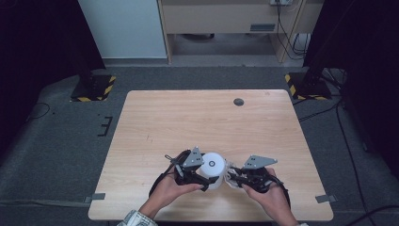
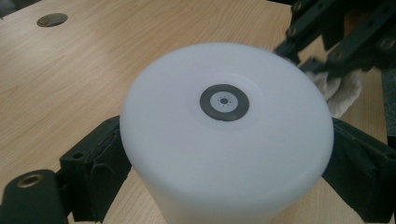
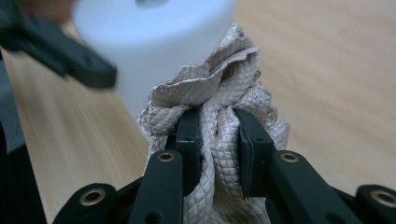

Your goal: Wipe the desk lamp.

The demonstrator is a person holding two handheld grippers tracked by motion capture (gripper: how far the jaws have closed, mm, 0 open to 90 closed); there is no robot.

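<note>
A white cylindrical container (image 1: 212, 169) stands upright near the near edge of the wooden counter (image 1: 202, 117), its flat top bearing a small dark ring. The left gripper (image 1: 200, 176) grasps it, one padded jaw pressed to each side of its wall. Just to its right, the right gripper (image 1: 234, 177) has its jaws clenched on a bunched beige quilted cloth (image 3: 219, 116), which lies close against the container's side.
</note>
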